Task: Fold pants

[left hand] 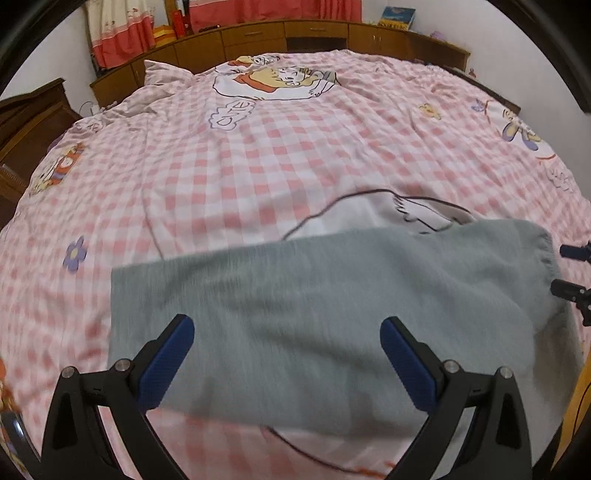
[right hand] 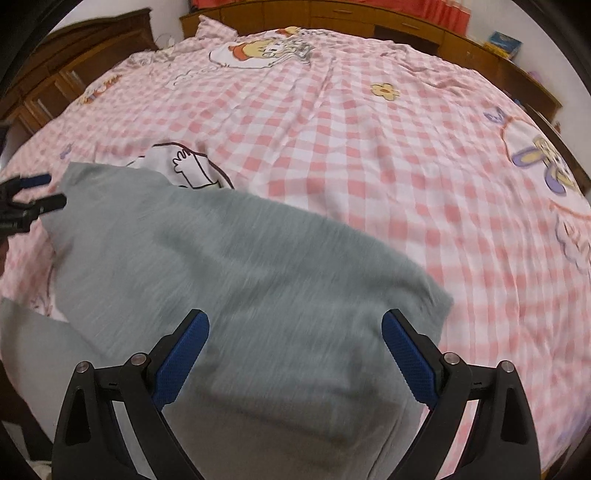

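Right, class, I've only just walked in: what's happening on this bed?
A person is folding grey knit pants on a pink-and-white checked cartoon bedsheet, using a handheld claw in each hand. Both the left claw and right claw are open above the fabric, gripping nothing. The pants lie bunched near the bed's front edge, partly doubled over. The images are blurred, so exactly how far the fold has got is unclear.

Grey pants (left hand: 325, 314), folded, flat on bed

A home bedroom: checked cartoon bedspread (left hand: 295, 155), wooden cabinets (left hand: 258, 40), curtains (left hand: 122, 29).
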`<action>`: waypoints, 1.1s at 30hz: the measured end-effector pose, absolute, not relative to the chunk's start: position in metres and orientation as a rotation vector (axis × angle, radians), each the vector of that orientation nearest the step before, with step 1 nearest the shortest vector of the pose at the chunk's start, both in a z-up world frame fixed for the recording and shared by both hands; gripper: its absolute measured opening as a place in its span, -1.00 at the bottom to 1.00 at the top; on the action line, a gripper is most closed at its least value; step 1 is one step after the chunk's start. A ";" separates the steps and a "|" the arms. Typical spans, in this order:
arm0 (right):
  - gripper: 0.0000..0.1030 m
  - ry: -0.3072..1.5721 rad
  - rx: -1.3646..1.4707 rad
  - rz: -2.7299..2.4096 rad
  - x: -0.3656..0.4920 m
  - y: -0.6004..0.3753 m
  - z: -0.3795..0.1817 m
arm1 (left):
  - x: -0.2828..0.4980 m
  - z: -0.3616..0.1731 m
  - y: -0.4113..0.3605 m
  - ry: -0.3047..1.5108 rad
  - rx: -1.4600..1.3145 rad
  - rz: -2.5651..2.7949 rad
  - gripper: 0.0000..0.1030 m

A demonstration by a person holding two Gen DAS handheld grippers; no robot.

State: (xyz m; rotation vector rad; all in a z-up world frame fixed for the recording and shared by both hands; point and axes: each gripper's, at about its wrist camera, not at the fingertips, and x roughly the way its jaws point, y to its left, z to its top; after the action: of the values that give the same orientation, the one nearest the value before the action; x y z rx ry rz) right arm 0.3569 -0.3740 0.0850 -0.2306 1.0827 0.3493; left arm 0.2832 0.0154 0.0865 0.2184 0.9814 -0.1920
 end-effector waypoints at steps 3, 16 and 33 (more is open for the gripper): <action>0.88 1.079 -0.265 0.367 0.370 -0.369 0.082 | 0.305 0.079 0.017 1.015 0.276 -0.227 0.99; 0.70 1.098 -0.433 0.450 0.419 -0.344 0.055 | 0.379 0.027 0.021 1.133 0.488 -0.241 0.99; -0.89 1.088 -0.311 0.491 0.405 -0.347 0.063 | 0.352 0.036 0.033 1.132 0.276 -0.389 -0.91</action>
State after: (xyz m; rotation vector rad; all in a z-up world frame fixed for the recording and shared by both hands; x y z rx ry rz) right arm 0.4053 -0.3468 0.0633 -0.3109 1.0881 0.4910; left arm 0.3518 0.0334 0.0356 0.2757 1.1316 -0.3895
